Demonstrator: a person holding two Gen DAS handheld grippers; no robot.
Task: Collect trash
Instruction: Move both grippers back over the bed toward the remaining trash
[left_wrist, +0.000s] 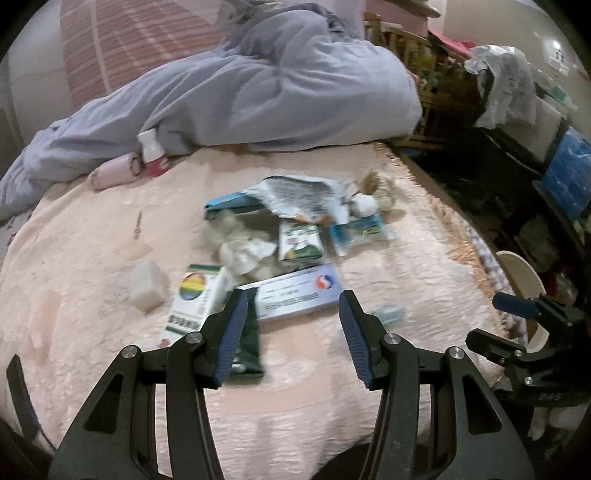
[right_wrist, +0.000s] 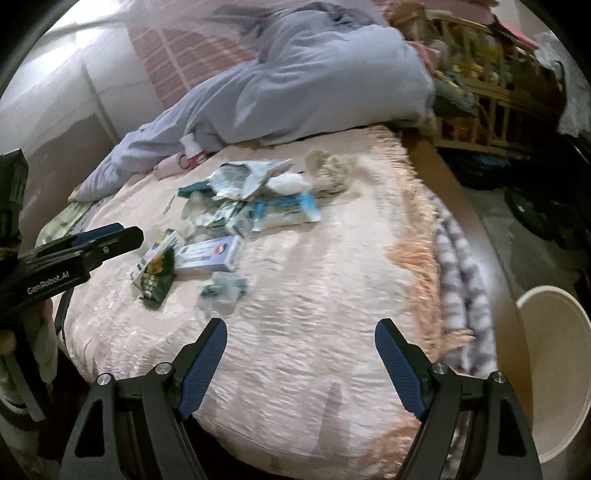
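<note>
Trash lies in a heap on the pink bedspread (left_wrist: 406, 266): a silver foil bag (left_wrist: 295, 195), crumpled tissue (left_wrist: 240, 243), a green-white carton (left_wrist: 299, 242), a blue wipes pack (left_wrist: 360, 230), a rainbow-printed box (left_wrist: 195, 295), a flat blue-white box (left_wrist: 295, 291) and a dark green packet (left_wrist: 249, 343). My left gripper (left_wrist: 291, 299) hovers open just before the flat box, holding nothing. My right gripper (right_wrist: 301, 326) is open over bare bedspread, near a clear wrapper (right_wrist: 223, 290). A cream bin (right_wrist: 554, 369) stands on the floor to the right of the bed.
A lilac quilt (left_wrist: 258, 85) is bunched across the bed's far side, with a small pink-white bottle (left_wrist: 151, 151) against it. A wooden rack (left_wrist: 417, 48) and dark clutter stand beyond the bed's fringed right edge (right_wrist: 432, 236). A whitish block (left_wrist: 147, 290) lies left of the heap.
</note>
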